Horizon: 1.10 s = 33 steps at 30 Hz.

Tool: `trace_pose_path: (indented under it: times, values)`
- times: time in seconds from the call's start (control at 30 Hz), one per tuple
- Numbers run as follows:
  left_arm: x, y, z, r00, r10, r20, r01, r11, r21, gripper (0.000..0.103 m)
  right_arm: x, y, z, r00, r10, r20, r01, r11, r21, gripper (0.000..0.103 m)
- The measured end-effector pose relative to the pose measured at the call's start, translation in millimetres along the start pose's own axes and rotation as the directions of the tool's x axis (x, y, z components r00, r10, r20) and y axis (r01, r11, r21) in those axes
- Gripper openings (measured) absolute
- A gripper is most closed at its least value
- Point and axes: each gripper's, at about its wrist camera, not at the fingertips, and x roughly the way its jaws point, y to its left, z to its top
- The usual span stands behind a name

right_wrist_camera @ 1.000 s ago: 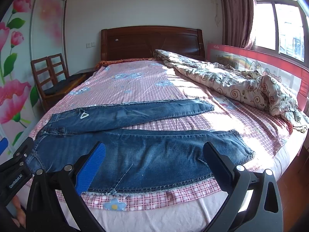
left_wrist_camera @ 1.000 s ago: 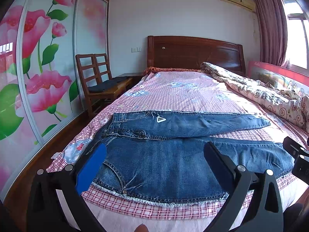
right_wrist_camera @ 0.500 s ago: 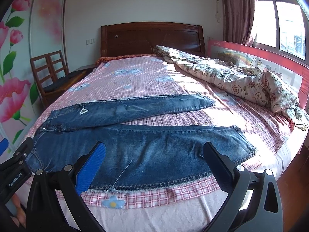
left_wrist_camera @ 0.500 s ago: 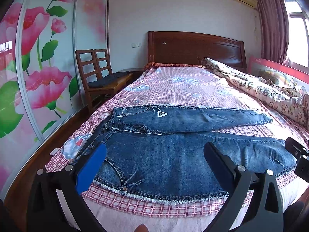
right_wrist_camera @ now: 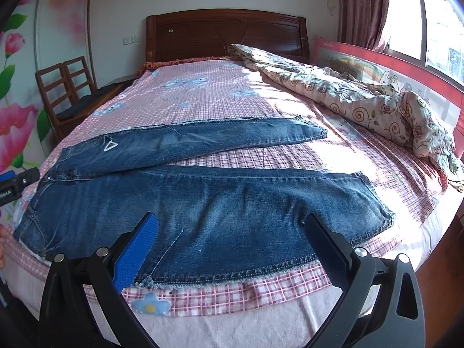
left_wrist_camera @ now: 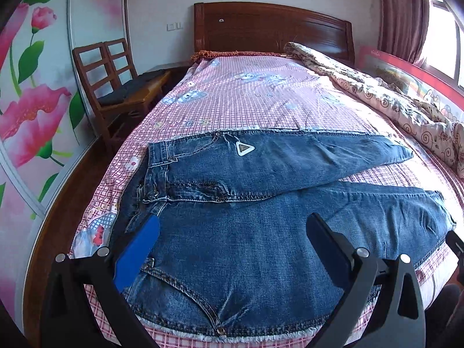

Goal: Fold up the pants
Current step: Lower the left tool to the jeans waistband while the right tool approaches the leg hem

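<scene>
Blue jeans (left_wrist_camera: 261, 232) lie spread flat across the near end of the bed, waist at the left, both legs running right; they also show in the right wrist view (right_wrist_camera: 232, 203). A white triangular tag (left_wrist_camera: 245, 148) sits on the far leg. My left gripper (left_wrist_camera: 232, 232) is open and empty, hovering over the waist and seat of the near leg. My right gripper (right_wrist_camera: 232, 226) is open and empty, over the near leg towards its hem (right_wrist_camera: 374, 200). The left gripper's edge (right_wrist_camera: 17, 181) shows at the left of the right wrist view.
The bed has a pink checked sheet (left_wrist_camera: 246, 101) and a dark wooden headboard (left_wrist_camera: 272, 32). A crumpled floral quilt (right_wrist_camera: 362, 101) lies along the right side by a red rail (right_wrist_camera: 377, 63). A wooden chair (left_wrist_camera: 116, 87) stands left of the bed, by flowered wardrobe doors (left_wrist_camera: 29, 101).
Both grippers have moved forward and lower towards the jeans, which now fill more of each view. The jeans have not moved. Both grippers stay open.
</scene>
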Motion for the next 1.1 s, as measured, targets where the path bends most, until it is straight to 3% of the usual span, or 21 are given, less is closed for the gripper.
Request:
trace_pose_path:
  times: [0.17, 0.37, 0.47, 0.53, 0.63, 0.77, 0.9, 1.0, 1.1]
  values:
    - [62.9, 67.8, 53.0, 0.987, -0.131, -0.093, 0.114, 0.979, -0.168, 0.101, 24.5, 9.3, 8.5, 0.999, 0.001, -0.035, -0.002, 1.000, -0.028, 0.100]
    - [145.0, 137.5, 101.9, 0.935, -0.297, -0.193, 0.237, 0.930, -0.280, 0.101, 53.2, 23.9, 18.3, 0.998, 0.002, -0.068, -0.006, 0.998, -0.057, 0.100]
    - [183.2, 164.9, 111.5, 0.902, -0.363, -0.232, 0.257, 0.886, -0.387, 0.101, 66.6, 30.8, 22.7, 0.996, 0.003, -0.084, -0.009, 0.998, -0.068, 0.100]
    - [206.5, 179.5, 114.4, 0.872, -0.425, -0.242, 0.279, 0.839, -0.467, 0.101, 74.3, 35.4, 24.6, 0.996, 0.004, -0.094, -0.011, 0.997, -0.076, 0.100]
    - [236.9, 193.5, 115.4, 0.841, -0.482, -0.246, 0.282, 0.779, -0.560, 0.101, 83.4, 40.1, 25.9, 0.994, 0.002, -0.108, -0.012, 0.996, -0.084, 0.100]
    - [265.4, 203.6, 115.8, 0.833, -0.492, -0.254, 0.267, 0.759, -0.594, 0.101, 90.7, 44.2, 26.4, 0.992, 0.012, -0.127, -0.022, 0.996, -0.083, 0.100]
    - [290.1, 206.1, 111.5, 0.810, -0.511, -0.286, 0.262, 0.753, -0.603, 0.101, 93.4, 50.0, 25.9, 0.991, 0.013, -0.135, -0.027, 0.995, -0.097, 0.100]
    - [303.8, 207.5, 107.8, 0.806, -0.510, -0.299, 0.251, 0.753, -0.608, 0.101, 95.8, 53.1, 26.6, 0.989, 0.020, -0.147, -0.035, 0.994, -0.099, 0.100]
    - [305.6, 207.9, 107.0, 0.803, -0.535, -0.265, 0.289, 0.737, -0.611, 0.101, 97.9, 54.7, 28.7, 0.987, 0.030, -0.156, -0.045, 0.995, -0.089, 0.100]
